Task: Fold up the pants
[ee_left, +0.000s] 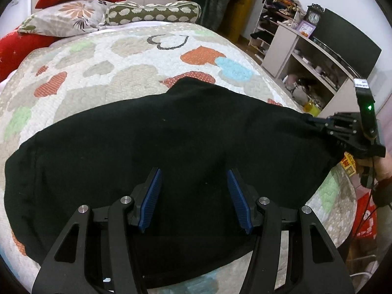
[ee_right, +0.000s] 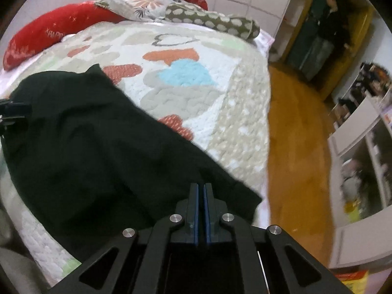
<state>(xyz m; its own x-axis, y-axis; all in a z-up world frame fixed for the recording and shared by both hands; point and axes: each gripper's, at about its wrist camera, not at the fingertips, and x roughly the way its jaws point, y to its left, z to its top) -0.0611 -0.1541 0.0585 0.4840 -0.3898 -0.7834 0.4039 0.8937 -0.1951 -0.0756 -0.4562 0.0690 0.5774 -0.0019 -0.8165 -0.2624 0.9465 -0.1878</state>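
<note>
Black pants (ee_left: pixel 171 147) lie spread across the quilted bed (ee_left: pixel 122 73), reaching from its left side to its right edge. My left gripper (ee_left: pixel 194 174) hovers over the near middle of the pants, its blue pads (ee_left: pixel 152 196) wide apart with only flat cloth below them. My right gripper (ee_left: pixel 313 121) is at the right end of the pants, where the cloth draws to a point at its tip. In the right wrist view its jaws (ee_right: pixel 201 186) are pressed together at the hem of the pants (ee_right: pixel 98 147). The left gripper (ee_right: pixel 14 112) shows at that view's left edge.
Red and patterned pillows (ee_left: pixel 78 12) are piled at the head of the bed. White shelves (ee_left: pixel 318 68) with a clock and a dark screen stand to the right, across a strip of wooden floor (ee_right: pixel 294 134). A person (ee_right: pixel 333 22) stands in the far doorway.
</note>
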